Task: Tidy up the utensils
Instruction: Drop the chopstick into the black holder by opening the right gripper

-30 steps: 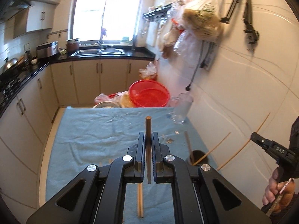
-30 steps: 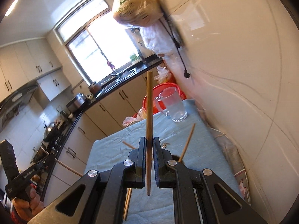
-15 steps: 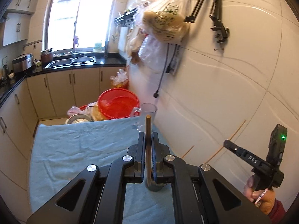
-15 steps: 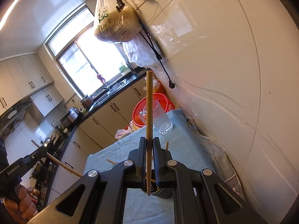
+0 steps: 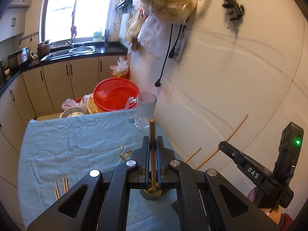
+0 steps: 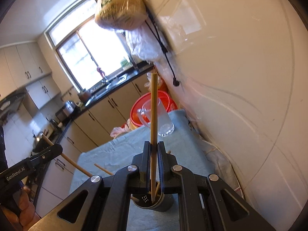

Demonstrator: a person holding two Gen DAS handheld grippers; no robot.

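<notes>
Left gripper [image 5: 153,150]: clamped on chopstick [image 5: 152,134], tip over dark holder [image 5: 155,193]. Right gripper [image 6: 153,154]: clamped on long chopstick [image 6: 154,111], above holder by table's [image 5: 67,144] wall edge.

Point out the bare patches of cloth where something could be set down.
The widest bare patch is the blue cloth between its far left edge and the glass mug. It is crowded near the dark holder, the crumbs and the loose chopsticks at near left.

White lettering "DAS" is showing on the black plastic right gripper [image 5: 223,147]; "GenRobot.AI" is showing on the black plastic left gripper [image 6: 57,148].
</notes>
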